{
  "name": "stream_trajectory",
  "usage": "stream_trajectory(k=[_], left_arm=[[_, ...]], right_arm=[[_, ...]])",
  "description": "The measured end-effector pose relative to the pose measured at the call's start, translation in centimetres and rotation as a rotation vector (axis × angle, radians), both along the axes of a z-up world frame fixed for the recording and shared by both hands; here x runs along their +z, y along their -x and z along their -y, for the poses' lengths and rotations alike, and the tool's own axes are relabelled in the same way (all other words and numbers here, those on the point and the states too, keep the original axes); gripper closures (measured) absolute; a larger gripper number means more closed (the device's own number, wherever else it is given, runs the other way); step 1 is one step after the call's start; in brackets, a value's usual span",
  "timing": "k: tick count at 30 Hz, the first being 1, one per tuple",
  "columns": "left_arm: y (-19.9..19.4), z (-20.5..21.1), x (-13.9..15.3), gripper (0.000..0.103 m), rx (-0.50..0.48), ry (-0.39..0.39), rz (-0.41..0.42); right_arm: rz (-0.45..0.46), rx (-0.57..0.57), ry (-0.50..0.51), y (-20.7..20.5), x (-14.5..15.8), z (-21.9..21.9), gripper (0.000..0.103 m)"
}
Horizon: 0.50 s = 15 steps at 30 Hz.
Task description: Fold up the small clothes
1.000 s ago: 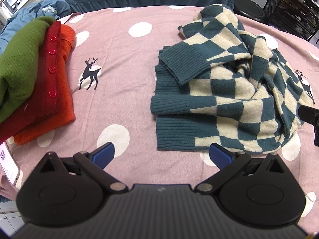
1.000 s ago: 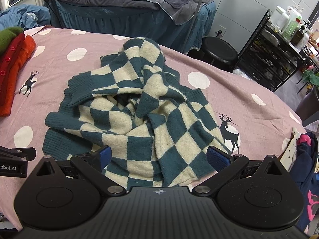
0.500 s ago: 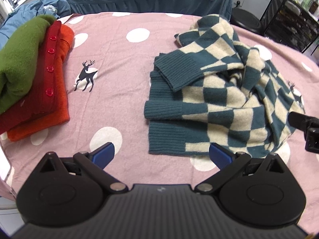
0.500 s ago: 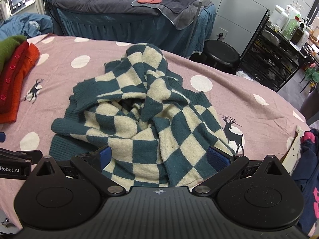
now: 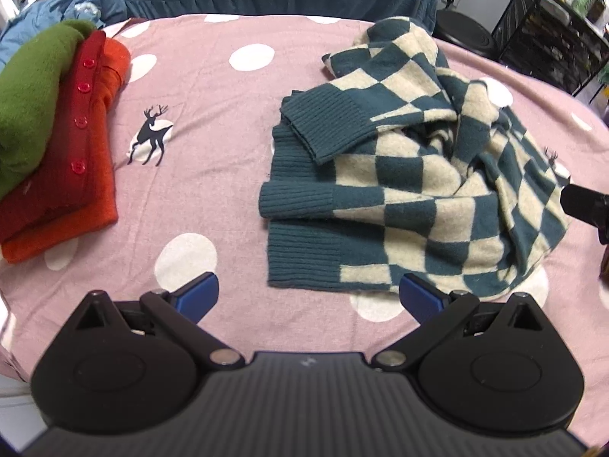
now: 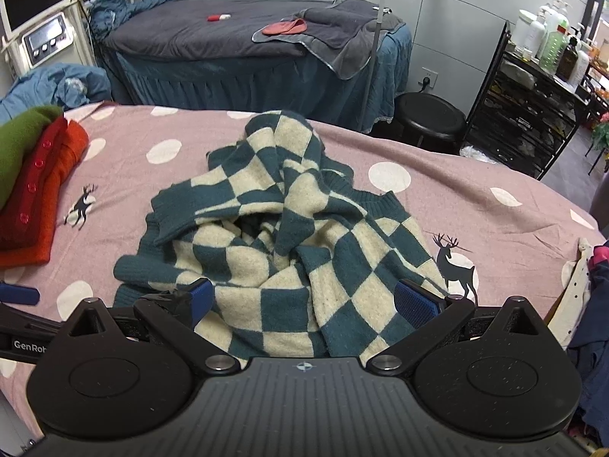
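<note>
On the pink tabletop [image 5: 213,87] the checkered sweater [image 5: 415,186] lies crumpled, both tongs [image 5: 306,295] [image 6: 304,299] spread apart and empty, spreading it flat seemingly next.

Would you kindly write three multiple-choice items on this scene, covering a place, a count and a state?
1. Where is the folded stack relative to the checked sweater?
A. left of it
B. on top of it
C. right of it

2. How many red buttons show on the stack in the left view?
A. one
B. four
C. seven

3. The sweater is:
A. neatly folded
B. crumpled
C. hanging

Key: 1 A, the stack lies apart at the left; 2 B, four down the red placket; 3 B, it lies bunched on the sheet, both tools open.
</note>
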<state>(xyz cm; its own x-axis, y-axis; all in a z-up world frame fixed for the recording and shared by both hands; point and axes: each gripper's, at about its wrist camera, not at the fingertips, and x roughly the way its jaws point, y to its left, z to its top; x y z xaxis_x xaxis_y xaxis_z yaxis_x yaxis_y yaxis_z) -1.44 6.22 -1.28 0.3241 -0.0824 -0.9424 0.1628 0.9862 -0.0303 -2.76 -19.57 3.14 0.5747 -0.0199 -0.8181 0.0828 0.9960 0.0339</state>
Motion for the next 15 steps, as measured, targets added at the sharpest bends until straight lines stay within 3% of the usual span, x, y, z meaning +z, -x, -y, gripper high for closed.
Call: stream_trajectory(k=[9, 15], left_arm=[[-0.7, -0.5, -1.2, 0.0, -0.011, -0.057, 0.007], [-1.5, -2.0, -2.1, 0.0, 0.001, 0.008, 0.003]], right_arm=[[0.027, 0.004, -0.01, -1.2, -0.1, 1.6, 0.0], [0.061, 0.016, -0.038, -2.7, -0.6, 2.7, 0.0]])
